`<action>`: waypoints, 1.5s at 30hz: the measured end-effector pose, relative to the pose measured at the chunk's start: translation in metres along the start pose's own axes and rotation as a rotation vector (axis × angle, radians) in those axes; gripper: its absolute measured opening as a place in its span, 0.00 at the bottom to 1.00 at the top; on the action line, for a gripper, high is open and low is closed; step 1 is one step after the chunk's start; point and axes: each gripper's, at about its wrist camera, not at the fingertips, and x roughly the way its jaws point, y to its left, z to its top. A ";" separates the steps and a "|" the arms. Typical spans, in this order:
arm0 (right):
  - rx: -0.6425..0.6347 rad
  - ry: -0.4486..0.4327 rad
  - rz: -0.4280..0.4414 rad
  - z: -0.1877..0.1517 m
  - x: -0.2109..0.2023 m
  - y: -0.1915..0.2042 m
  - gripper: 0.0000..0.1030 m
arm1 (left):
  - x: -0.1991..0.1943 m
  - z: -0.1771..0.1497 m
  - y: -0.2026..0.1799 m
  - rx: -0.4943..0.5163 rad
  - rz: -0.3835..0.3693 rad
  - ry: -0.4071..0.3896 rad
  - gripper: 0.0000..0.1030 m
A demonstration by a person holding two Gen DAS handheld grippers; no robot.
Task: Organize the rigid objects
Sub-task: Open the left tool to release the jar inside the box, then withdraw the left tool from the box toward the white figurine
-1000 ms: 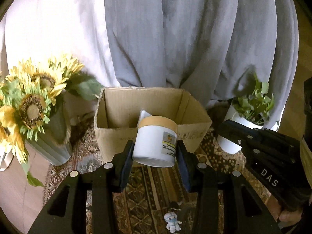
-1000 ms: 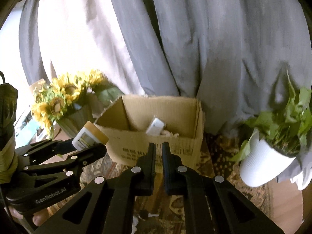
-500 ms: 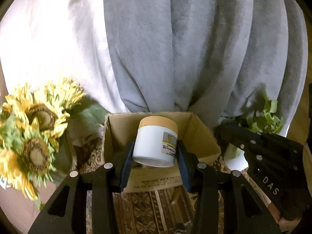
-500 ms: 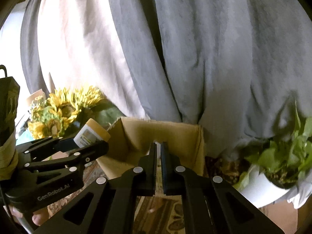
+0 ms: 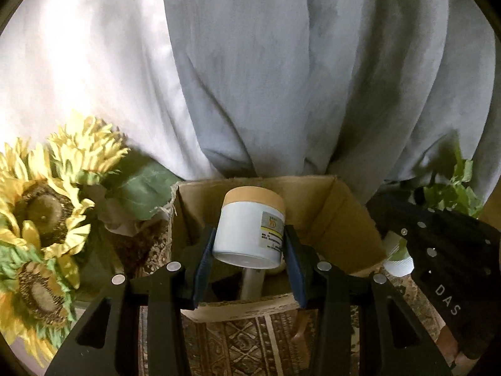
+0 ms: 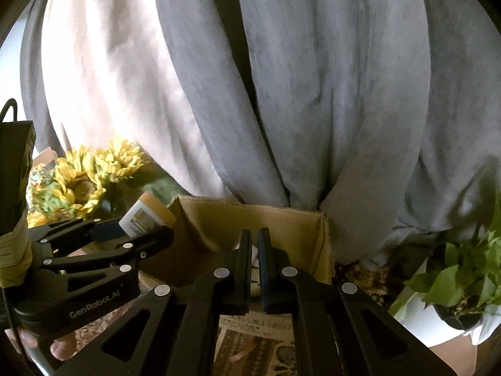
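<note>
My left gripper (image 5: 249,244) is shut on a white jar with a tan lid (image 5: 250,225) and holds it above the open cardboard box (image 5: 341,219). The jar also shows in the right wrist view (image 6: 147,216), at the box's left edge (image 6: 200,219). A pale tube-like item (image 5: 252,282) lies inside the box under the jar. My right gripper (image 6: 255,244) is shut and empty, just before the box's near wall. The left gripper (image 6: 103,244) is to its left.
Sunflowers in a vase (image 5: 40,216) stand left of the box. A green plant in a white pot (image 6: 454,285) stands to the right. Grey and white curtains (image 5: 281,78) hang right behind the box. A patterned rug (image 5: 244,344) covers the surface.
Both grippers have moved forward toward the box. The jar, before in front of the box, now hangs over its opening. The right gripper stays shut.
</note>
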 end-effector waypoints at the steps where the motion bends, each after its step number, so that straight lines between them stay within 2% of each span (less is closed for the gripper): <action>1: 0.004 0.009 -0.002 0.000 0.003 -0.002 0.05 | 0.003 0.001 0.000 0.001 0.001 0.010 0.41; 6: 0.025 0.061 -0.017 -0.004 0.019 -0.009 0.05 | 0.023 -0.002 0.000 0.001 0.004 0.075 0.41; 8: 0.034 0.077 -0.022 -0.007 0.025 -0.011 0.05 | 0.027 -0.004 0.001 -0.003 0.009 0.085 0.45; 11: 0.043 0.095 -0.027 -0.011 0.031 -0.014 0.05 | 0.029 -0.005 0.001 -0.004 0.023 0.083 0.54; 19: 0.050 0.097 -0.027 -0.013 0.031 -0.013 0.05 | 0.015 -0.010 0.005 -0.017 0.064 0.041 0.63; 26: 0.067 0.089 -0.018 -0.018 0.018 -0.009 0.12 | -0.011 -0.021 0.007 -0.019 0.109 -0.018 0.78; 29: 0.076 0.085 -0.019 -0.022 0.010 -0.007 0.24 | -0.021 -0.027 0.006 -0.005 0.128 -0.039 0.81; 31: 0.083 0.079 -0.018 -0.027 0.004 -0.005 0.28 | -0.027 -0.032 0.004 0.005 0.142 -0.052 0.81; 38: 0.087 0.065 -0.019 -0.046 -0.011 0.001 0.28 | -0.042 -0.054 0.003 0.003 0.168 -0.075 0.82; 45: 0.112 0.092 0.010 -0.067 -0.013 0.005 0.28 | -0.044 -0.076 0.005 -0.001 0.185 -0.071 0.82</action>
